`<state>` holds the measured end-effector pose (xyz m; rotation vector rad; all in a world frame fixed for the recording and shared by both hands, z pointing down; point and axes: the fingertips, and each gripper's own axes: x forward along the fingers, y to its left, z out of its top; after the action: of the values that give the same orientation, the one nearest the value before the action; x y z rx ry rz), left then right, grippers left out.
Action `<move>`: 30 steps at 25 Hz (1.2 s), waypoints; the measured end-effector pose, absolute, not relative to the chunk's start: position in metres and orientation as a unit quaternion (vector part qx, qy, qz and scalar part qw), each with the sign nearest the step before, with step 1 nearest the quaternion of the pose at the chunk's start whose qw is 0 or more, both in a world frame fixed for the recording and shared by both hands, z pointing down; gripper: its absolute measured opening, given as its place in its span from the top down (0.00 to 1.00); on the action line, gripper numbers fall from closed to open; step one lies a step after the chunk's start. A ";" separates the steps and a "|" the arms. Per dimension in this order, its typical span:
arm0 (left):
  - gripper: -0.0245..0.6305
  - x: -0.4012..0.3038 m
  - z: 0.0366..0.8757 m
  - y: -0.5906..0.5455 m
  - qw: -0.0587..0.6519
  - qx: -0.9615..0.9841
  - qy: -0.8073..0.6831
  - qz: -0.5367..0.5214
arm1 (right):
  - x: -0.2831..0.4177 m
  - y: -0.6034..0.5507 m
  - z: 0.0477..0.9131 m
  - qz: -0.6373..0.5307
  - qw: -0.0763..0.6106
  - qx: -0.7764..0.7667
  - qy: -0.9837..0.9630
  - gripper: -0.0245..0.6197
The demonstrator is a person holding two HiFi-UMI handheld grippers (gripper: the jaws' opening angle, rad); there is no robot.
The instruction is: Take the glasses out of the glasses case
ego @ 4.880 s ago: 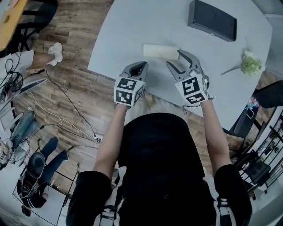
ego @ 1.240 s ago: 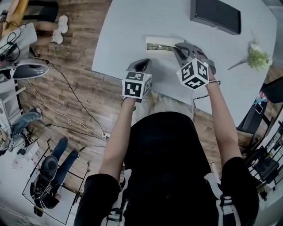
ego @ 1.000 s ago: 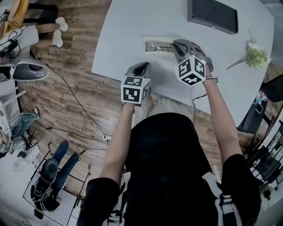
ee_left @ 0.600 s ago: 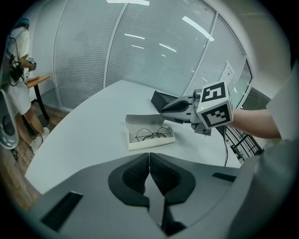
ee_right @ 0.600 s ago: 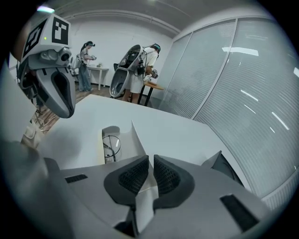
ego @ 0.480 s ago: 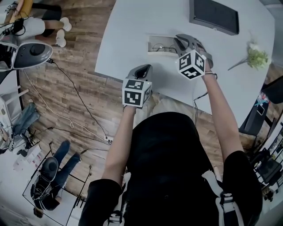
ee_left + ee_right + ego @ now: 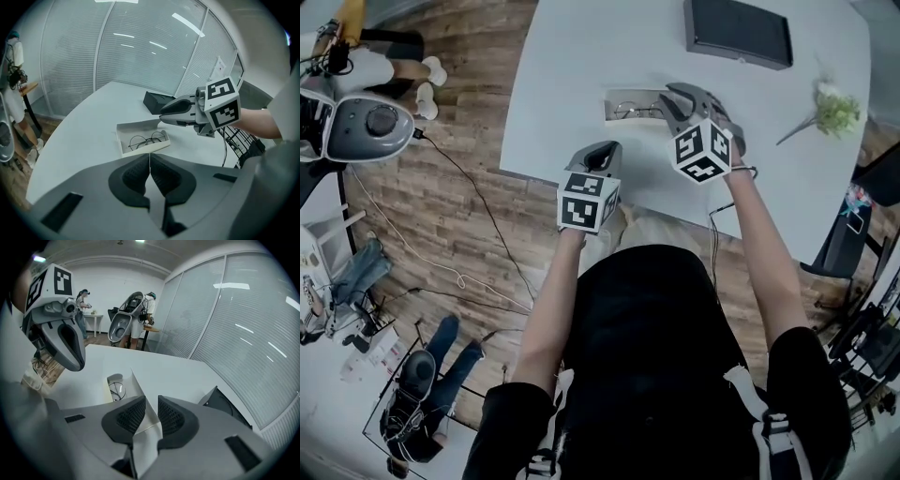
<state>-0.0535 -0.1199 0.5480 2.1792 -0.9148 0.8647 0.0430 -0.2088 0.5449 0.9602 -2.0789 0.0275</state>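
White glasses case (image 7: pixel 121 138) lies open on my table (image 7: pixel 79 136), glasses (image 7: pixel 147 139) inside. My right gripper (image 7: pixel 151 414) has just been opening, jaws apart around the upright lid (image 7: pixel 139 389); my left gripper (image 7: pixel 150 164) is closed, empty

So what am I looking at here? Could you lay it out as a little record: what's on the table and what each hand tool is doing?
Table: white; black box and flower sprig at the far side
Glasses case: open, lying on the table
Glasses: inside the case, not yet taken out
Right gripper: fingers have just been opening; now apart, with the case's white flap between them
Left gripper: fingers shut, empty, short of the case
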 end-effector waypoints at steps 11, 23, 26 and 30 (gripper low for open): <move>0.93 -0.036 0.537 -0.147 0.245 0.864 -0.243 0.368 | 0.056 -0.168 0.487 0.136 0.326 0.506 -0.787 0.81; 0.92 -0.004 0.557 -0.165 0.168 0.887 -0.110 0.417 | 0.079 -0.097 0.459 0.268 0.193 0.637 -0.697 0.81; 0.86 0.002 0.571 -0.160 0.152 0.887 -0.071 0.431 | 0.083 -0.078 0.462 0.282 0.179 0.663 -0.670 0.81; 0.79 0.007 0.585 -0.154 0.136 0.886 -0.037 0.443 | 0.078 -0.057 0.466 0.294 0.165 0.685 -0.647 0.81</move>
<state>0.0067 -0.1543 0.5854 2.5646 -0.1070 1.2818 0.0776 -0.0570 0.4656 1.9511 -1.8425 0.8364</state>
